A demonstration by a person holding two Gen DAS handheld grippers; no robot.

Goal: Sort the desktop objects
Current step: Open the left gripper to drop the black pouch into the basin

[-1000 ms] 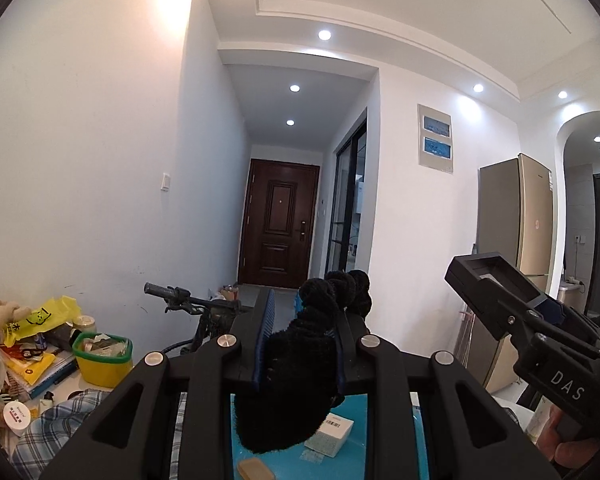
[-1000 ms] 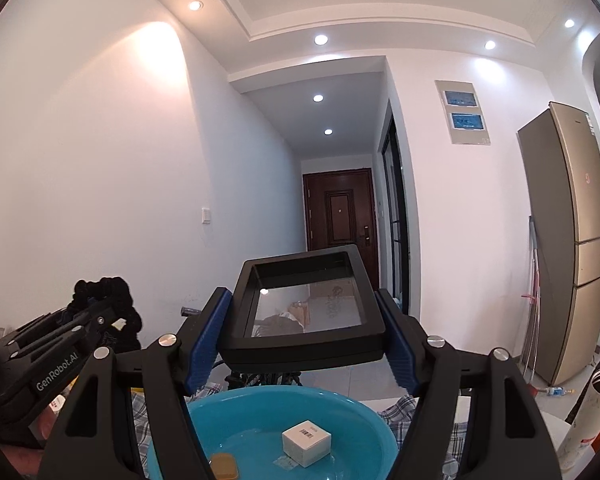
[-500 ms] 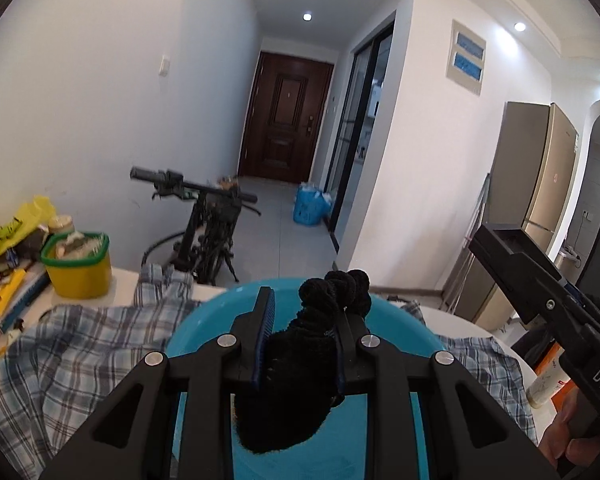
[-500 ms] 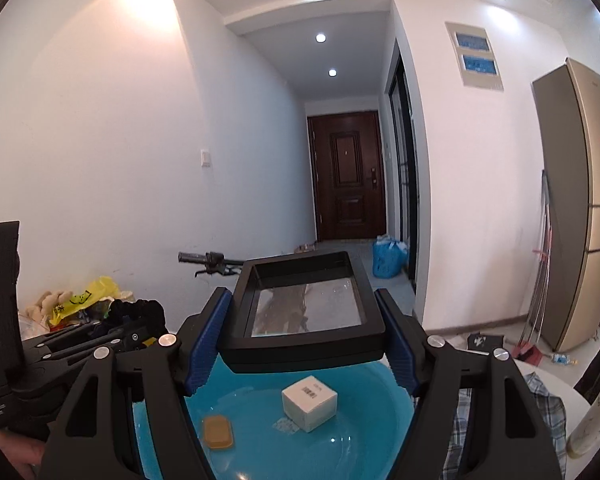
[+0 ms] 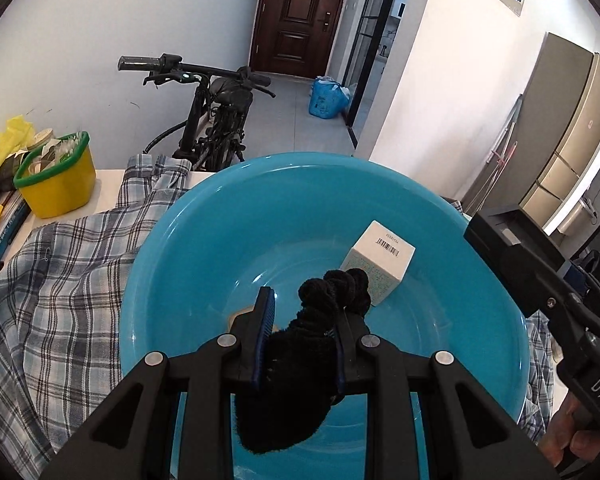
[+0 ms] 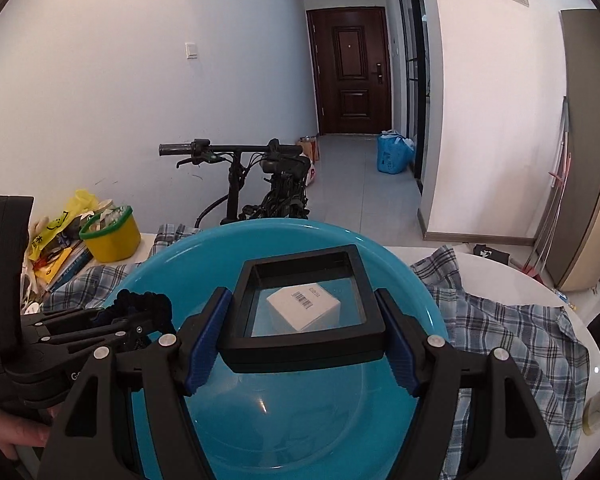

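Where ceiling filled both views before, blue basin [image 5: 204,216] below left gripper [image 5: 300,312] clenched on black sock [image 5: 300,356], right gripper [image 6: 300,332] on frame [image 6: 304,292]

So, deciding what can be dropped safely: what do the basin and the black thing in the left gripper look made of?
Blue basin: apparently plastic, glossy, showing light reflections. Black item in the left gripper: soft fuzzy fabric, probably a knitted glove, matte and nubby.

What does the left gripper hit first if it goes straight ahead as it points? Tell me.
Probably the white box in the blue basin: it lies just past the black scrunchie held in the left gripper. Depth is unclear; the basin floor could come first.
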